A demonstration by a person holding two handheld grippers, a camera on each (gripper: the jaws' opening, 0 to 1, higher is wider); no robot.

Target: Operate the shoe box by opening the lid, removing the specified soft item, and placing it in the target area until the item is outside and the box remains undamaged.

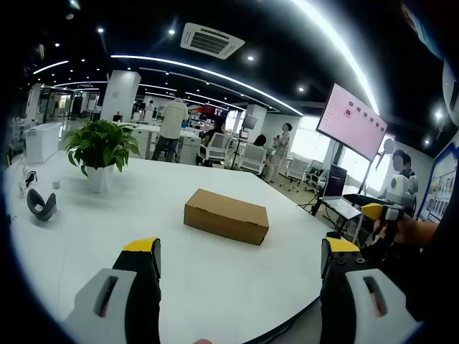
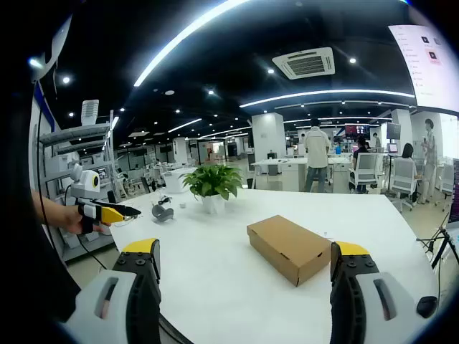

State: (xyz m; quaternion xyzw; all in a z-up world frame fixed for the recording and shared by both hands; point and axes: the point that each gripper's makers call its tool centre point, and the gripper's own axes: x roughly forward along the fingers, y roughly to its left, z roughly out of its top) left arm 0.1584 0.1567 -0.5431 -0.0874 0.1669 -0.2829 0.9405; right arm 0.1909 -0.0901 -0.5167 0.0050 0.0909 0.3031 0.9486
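A closed brown cardboard shoe box (image 1: pixel 226 215) lies on the round white table (image 1: pixel 93 236), lid down and nothing out of it. My left gripper (image 1: pixel 240 246) hovers in front of the box, open, with nothing between its yellow-tipped jaws. The right gripper view shows the same box (image 2: pixel 287 247) at an angle, a little beyond my right gripper (image 2: pixel 245 248), which is also open and empty. Each gripper appears in the other's view, held in a hand: the right gripper (image 1: pixel 376 211) off the table's right side, the left gripper (image 2: pixel 107 213) off its left side.
A potted green plant (image 1: pixel 100 147) (image 2: pixel 213 183) stands on the far part of the table, with a grey curved object (image 1: pixel 41 204) (image 2: pixel 162 212) near it. A large screen (image 1: pixel 351 120) and a laptop (image 1: pixel 343 208) stand to the right. People and office chairs are beyond.
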